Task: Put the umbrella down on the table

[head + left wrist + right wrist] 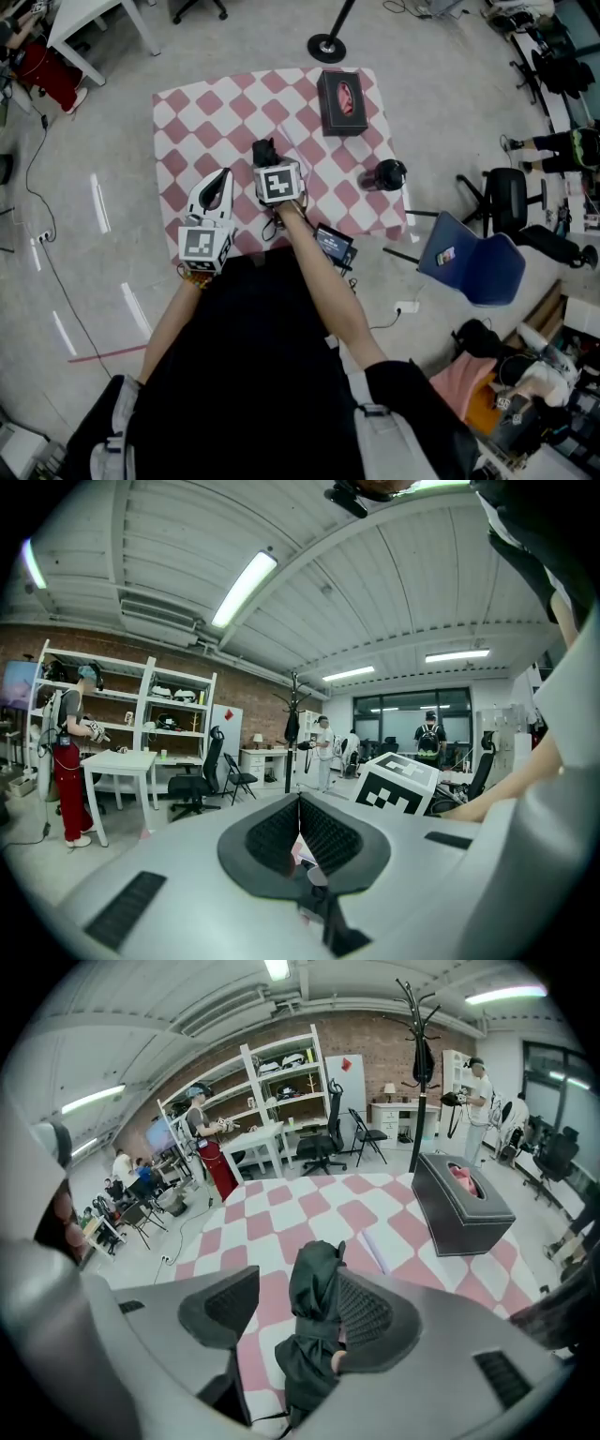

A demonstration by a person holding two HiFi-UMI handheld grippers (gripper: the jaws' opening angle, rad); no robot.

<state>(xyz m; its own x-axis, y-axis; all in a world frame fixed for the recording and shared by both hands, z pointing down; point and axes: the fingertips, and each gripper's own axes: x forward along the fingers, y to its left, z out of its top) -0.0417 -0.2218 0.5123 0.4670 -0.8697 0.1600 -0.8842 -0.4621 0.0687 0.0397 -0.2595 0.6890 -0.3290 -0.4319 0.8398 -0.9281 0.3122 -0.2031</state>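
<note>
Though right gripper's [297,1279] jaws apart, umbrella [314,1312] between them.

Looks like a shared lab or workshop-office: bare brick wall [94,641], white shelves [178,703] loaded with gear, office chairs [199,782], white tables [117,758], long strip lights [243,590] overhead, a coat stand [414,1129], several people [323,752] standing about.

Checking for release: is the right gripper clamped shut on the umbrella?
No: the right gripper is open, the umbrella standing between its jaws with a clear gap beside one pad.
</note>
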